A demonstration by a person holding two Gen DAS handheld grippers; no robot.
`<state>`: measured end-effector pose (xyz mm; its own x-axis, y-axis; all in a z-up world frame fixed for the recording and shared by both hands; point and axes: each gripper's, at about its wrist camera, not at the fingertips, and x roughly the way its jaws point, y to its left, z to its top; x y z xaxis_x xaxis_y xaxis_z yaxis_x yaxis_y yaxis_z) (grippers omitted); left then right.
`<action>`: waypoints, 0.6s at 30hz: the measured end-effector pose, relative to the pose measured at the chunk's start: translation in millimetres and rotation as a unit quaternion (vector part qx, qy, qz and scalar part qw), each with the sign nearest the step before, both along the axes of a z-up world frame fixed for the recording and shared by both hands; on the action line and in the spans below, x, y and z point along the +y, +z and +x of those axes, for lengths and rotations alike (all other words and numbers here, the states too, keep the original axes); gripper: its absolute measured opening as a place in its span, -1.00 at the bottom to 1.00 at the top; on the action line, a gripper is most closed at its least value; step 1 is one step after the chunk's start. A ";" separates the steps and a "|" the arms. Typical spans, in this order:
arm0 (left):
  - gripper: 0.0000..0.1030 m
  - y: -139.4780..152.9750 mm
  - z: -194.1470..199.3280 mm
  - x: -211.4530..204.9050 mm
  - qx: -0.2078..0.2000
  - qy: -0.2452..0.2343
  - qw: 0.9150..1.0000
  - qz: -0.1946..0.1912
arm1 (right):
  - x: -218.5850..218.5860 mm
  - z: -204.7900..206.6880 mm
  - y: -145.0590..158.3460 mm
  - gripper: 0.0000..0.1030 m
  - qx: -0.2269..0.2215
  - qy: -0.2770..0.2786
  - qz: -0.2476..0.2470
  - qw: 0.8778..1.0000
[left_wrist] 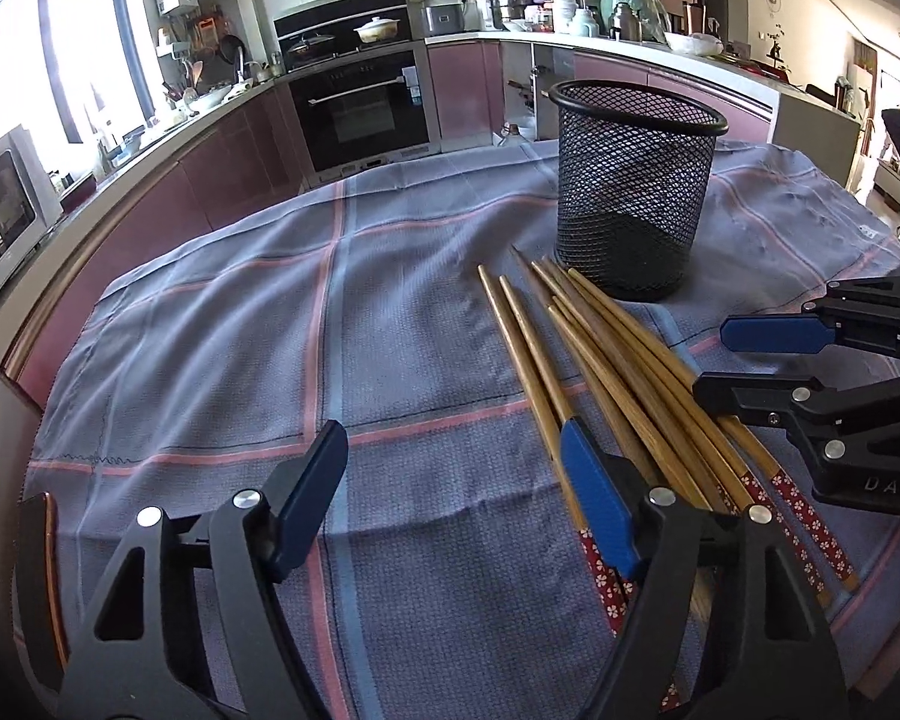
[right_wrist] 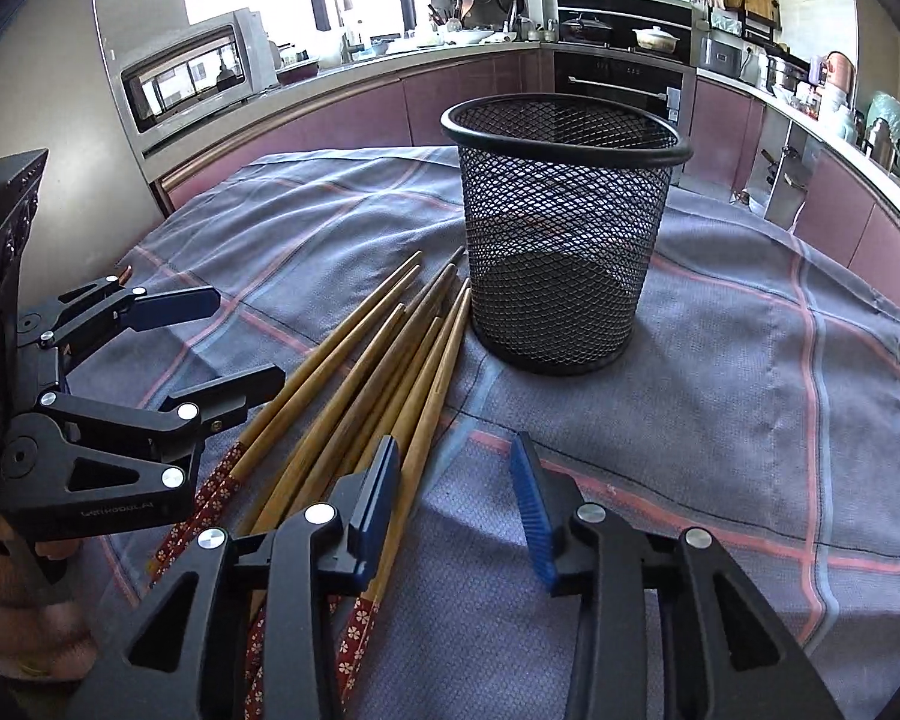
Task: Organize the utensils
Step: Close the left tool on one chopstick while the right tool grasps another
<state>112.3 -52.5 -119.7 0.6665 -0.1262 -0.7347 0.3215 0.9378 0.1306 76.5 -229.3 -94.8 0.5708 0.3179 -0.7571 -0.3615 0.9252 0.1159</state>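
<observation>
Left gripper point(left_wrist: 453, 498): jaws spread wide, nothing between them. Its right finger point(left_wrist: 597, 498) sits over the near ends of the chopsticks; can't tell if it touches them. Right gripper point(right_wrist: 459, 516): jaws also spread, nothing held. Its left finger point(right_wrist: 378, 504) is over the edge of the same bundle, contact unclear.

Chopsticks point(left_wrist: 624, 360): loose bundle lying flat on the cloth, roughly parallel, slightly fanned. Long axis runs near-to-far. Tapered tips point far, toward the mesh cup point(left_wrist: 636, 192); red flower-patterned handle ends are near the grippers. Farthest tips lie just beside the cup's base. Cup stands upright, nothing in it.

Surface: table under a grey-blue cloth point(left_wrist: 258, 360) with pink and blue stripes. Room: kitchen, mauve cabinets, built-in oven point(left_wrist: 363, 114), cluttered counter, window at far left.
</observation>
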 end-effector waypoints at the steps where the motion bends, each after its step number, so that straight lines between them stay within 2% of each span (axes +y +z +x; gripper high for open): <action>1: 0.42 -1.7 2.8 -1.1 0.005 -0.003 1.000 -0.001 | 0.0 0.8 -0.4 -0.29 0.001 0.001 -0.002 1.000; 6: 0.39 -7.2 15.4 -8.3 0.015 -0.015 1.000 0.009 | 3.1 7.0 -4.1 -0.37 0.007 0.006 -0.015 1.000; 10: 0.26 -7.5 21.2 -7.2 0.037 -0.021 0.999 0.004 | 7.0 13.7 -4.1 -0.39 0.010 0.007 -0.019 1.000; 12: 0.13 -6.6 27.4 -7.0 0.048 -0.027 0.998 -0.007 | 9.2 17.7 -4.0 -0.39 0.011 0.009 -0.024 1.000; 14: -0.10 -6.9 32.3 -3.4 0.059 -0.031 0.998 -0.016 | 11.7 22.8 -4.3 -0.40 0.011 0.011 -0.028 0.999; 18: -0.35 -6.5 41.2 -7.0 0.070 -0.037 0.997 -0.024 | 13.7 29.6 -4.7 -0.48 0.015 0.013 -0.030 0.999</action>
<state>153.5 -59.5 -126.2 0.5453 -0.2092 -0.8117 0.4022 0.9149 0.0344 106.1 -215.6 -99.5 0.5401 0.2863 -0.7915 -0.3832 0.9209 0.0716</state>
